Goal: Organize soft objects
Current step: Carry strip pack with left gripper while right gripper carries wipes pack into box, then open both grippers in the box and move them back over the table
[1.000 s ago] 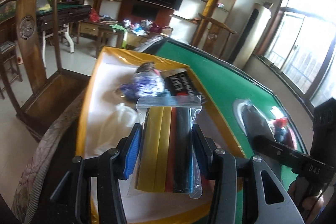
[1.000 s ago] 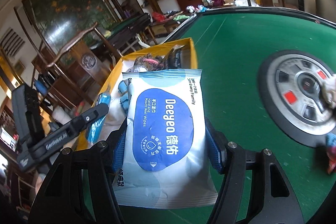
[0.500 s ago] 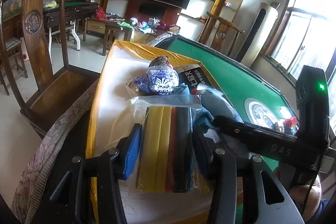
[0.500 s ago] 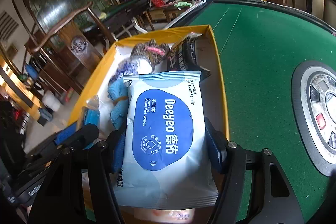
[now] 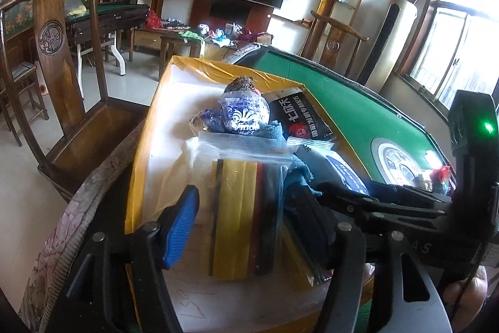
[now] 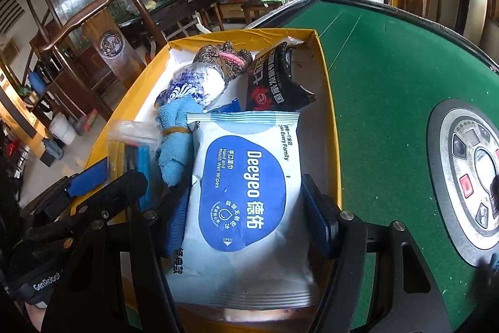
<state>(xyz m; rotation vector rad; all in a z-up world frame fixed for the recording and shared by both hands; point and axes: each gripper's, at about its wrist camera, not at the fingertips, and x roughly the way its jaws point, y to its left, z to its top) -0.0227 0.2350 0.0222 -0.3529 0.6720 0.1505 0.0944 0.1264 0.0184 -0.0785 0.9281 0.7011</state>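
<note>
Both grippers tilt down over the yellow-walled box that sits on the green felt table. In the left wrist view, the left gripper fills the lower middle of the frame. Its jaws have just been opening, and the blue pad on the left now stands clear of the clear zip bag of yellow, red and black strips. The bag lies between the fingers on the box's white floor, gripped by neither.

The right gripper sits low in the right wrist view, its blue pads pressed against both sides of the wet wipes pack. The pack is a soft, glossy pouch of white and blue with a slightly crumpled skin, and it hangs over the near end of the box.

Farther back in the box, toward the upper middle of that frame, lie a fluffy light blue cloth tied with a band, a blue-and-white tissue packet, a speckled knit bundle with a pink band, and a shiny black pouch. The right gripper's black body crosses the lower right of the left view, in front of the table's round centre panel. A carved wooden chair stands at the left.
</note>
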